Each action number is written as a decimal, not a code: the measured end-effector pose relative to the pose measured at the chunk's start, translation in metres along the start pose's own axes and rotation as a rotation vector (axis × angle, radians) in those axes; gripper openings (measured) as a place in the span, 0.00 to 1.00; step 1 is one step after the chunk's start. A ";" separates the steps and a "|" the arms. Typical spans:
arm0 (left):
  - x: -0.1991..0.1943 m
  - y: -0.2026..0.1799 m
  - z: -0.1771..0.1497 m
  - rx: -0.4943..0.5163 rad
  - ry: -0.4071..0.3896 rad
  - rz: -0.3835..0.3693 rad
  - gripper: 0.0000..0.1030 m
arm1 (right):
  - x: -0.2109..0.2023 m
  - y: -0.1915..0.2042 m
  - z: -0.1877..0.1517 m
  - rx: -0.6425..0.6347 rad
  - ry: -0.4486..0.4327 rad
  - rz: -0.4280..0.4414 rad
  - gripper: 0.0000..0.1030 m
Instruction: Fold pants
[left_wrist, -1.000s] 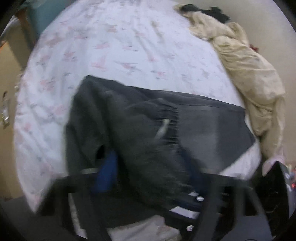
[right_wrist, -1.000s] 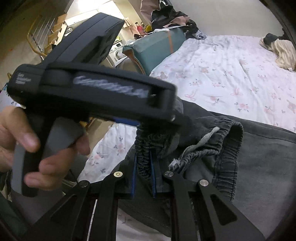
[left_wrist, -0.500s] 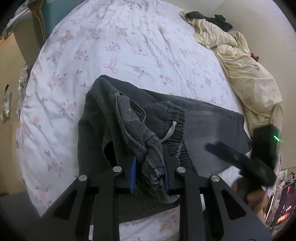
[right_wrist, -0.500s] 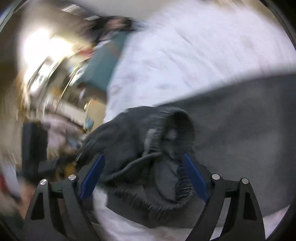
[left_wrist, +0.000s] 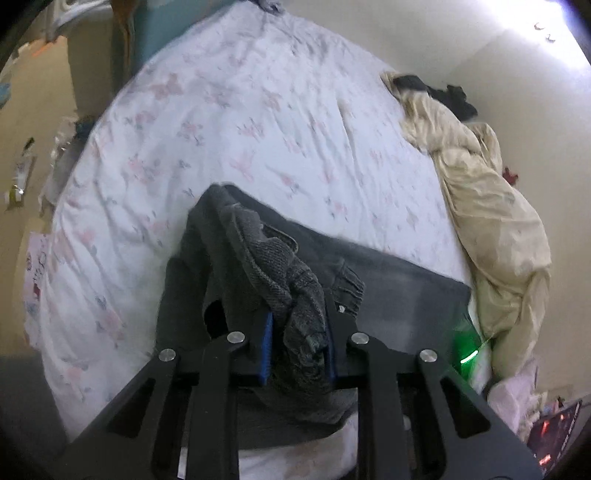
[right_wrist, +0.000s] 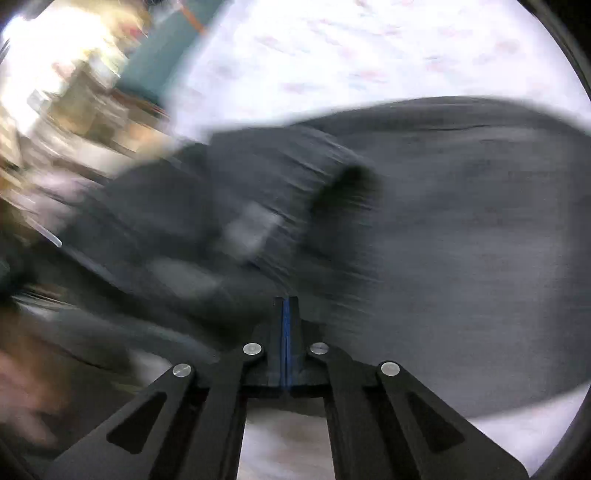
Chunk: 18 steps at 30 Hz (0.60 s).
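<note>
Left wrist view: dark grey pants (left_wrist: 388, 284), bunched waistband between gripper (left_wrist: 297, 328) pads.

Dim fisheye views; right wrist view heavily motion-blurred, glare upper left.

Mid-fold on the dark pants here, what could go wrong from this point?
1. The left tongs pinch only a bunched wad of the pants; lifting further may drag the flat part across the floral sheet and wrinkle it.
2. The right tongs have just snapped shut, apparently with no cloth between them, so that side may stay unheld.
3. The pants lie near the bed's edge and might slide off.
</note>
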<state>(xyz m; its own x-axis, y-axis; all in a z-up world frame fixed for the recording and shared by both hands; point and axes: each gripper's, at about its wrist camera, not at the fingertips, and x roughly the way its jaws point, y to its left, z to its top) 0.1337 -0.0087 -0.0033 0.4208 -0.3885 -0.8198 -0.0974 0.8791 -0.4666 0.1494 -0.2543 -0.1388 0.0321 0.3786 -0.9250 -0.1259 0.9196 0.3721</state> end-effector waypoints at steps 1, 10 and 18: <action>0.006 -0.001 0.001 0.006 0.017 0.004 0.17 | 0.015 -0.009 -0.002 0.053 0.051 0.062 0.00; 0.011 -0.014 -0.009 0.079 0.068 0.039 0.18 | -0.030 -0.060 0.022 0.277 -0.158 0.268 0.46; 0.006 -0.015 -0.016 0.104 0.083 0.052 0.18 | -0.013 -0.060 0.061 0.294 -0.212 0.340 0.86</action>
<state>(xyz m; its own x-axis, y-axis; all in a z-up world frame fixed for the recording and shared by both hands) 0.1235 -0.0291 -0.0067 0.3410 -0.3596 -0.8686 -0.0213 0.9208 -0.3896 0.2167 -0.3084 -0.1449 0.2422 0.6469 -0.7231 0.1202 0.7196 0.6839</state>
